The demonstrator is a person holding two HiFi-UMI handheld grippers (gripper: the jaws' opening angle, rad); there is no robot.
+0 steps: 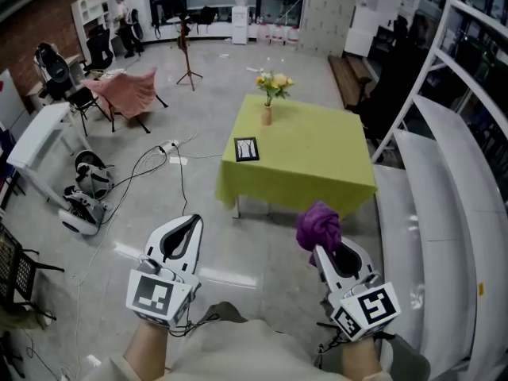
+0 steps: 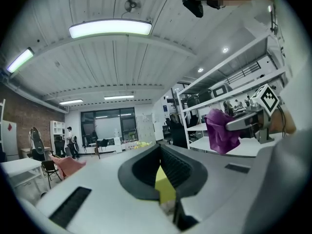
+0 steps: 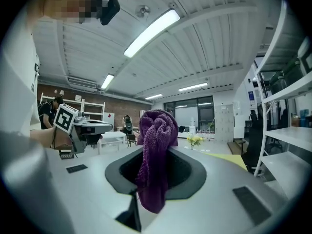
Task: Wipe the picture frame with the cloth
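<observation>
- We hold the cloth (image 1: 317, 225) in the right gripper (image 1: 324, 246). Its jaws are clenched on the purple bundle, which bulges above the tips and hangs down between them in the right gripper view.
- We judge this grip suits wiping, since the loose bulge ahead of the jaws would meet the glass first.
- The left gripper (image 1: 189, 222) carries nothing. Its jaws stand closed to a narrow slit, through which only a wedge of the yellow-green table shows.
- We judge the left gripper is kept free to steady the frame.
- The picture frame (image 1: 247, 148) lies flat near the left edge of the table (image 1: 317, 173), well apart from both grippers. Wiping has not yet begun.
- The vase of flowers (image 1: 269, 95) stands at the far edge, apart from the frame, so it should not hinder a wipe.
- Open floor separates us from the table.
- Cables (image 1: 151, 161) trail on the floor to the left, and white shelving (image 1: 444, 189) runs close along the right. We would approach between them.
</observation>
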